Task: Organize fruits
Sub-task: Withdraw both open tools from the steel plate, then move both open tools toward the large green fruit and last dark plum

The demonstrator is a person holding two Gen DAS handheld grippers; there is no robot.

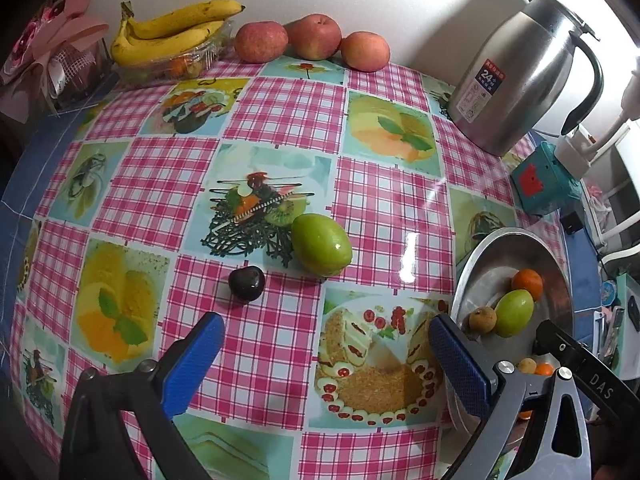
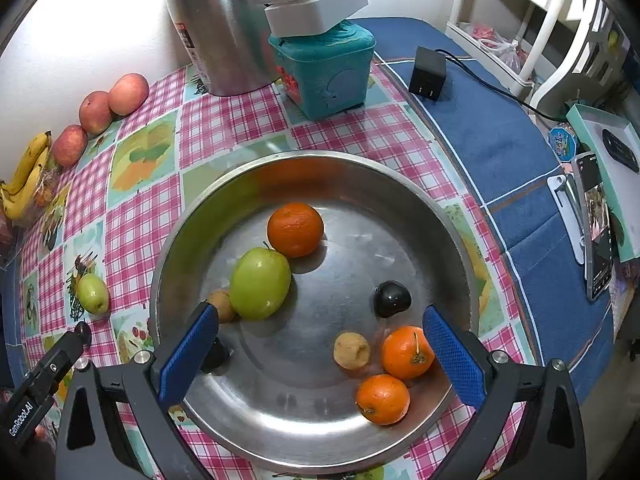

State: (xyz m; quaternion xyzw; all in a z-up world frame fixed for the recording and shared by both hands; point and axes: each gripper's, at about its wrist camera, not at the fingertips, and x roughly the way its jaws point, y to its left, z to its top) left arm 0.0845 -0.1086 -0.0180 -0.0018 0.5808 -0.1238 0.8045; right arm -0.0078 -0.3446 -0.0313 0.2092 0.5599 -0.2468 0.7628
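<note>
With both tools spread wide and empty, the left tool (image 1: pixel 324 340) is best lowered squarely over the dark cherry (image 1: pixel 247 283) lying on the counter (image 1: pixel 264 344) beside the green fruit (image 1: pixel 321 245), then closed gently, while the right tool (image 2: pixel 320 344) hangs over the steel bowl (image 2: pixel 320 450).

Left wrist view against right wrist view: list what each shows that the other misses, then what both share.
Left wrist only: the pink gift box and most of the checked cloth.
Right wrist only: the black plum in the bowl, the charger and the phone.
Both: the bowl, the green fruit on the cloth, the apples, bananas and kettle.
</note>
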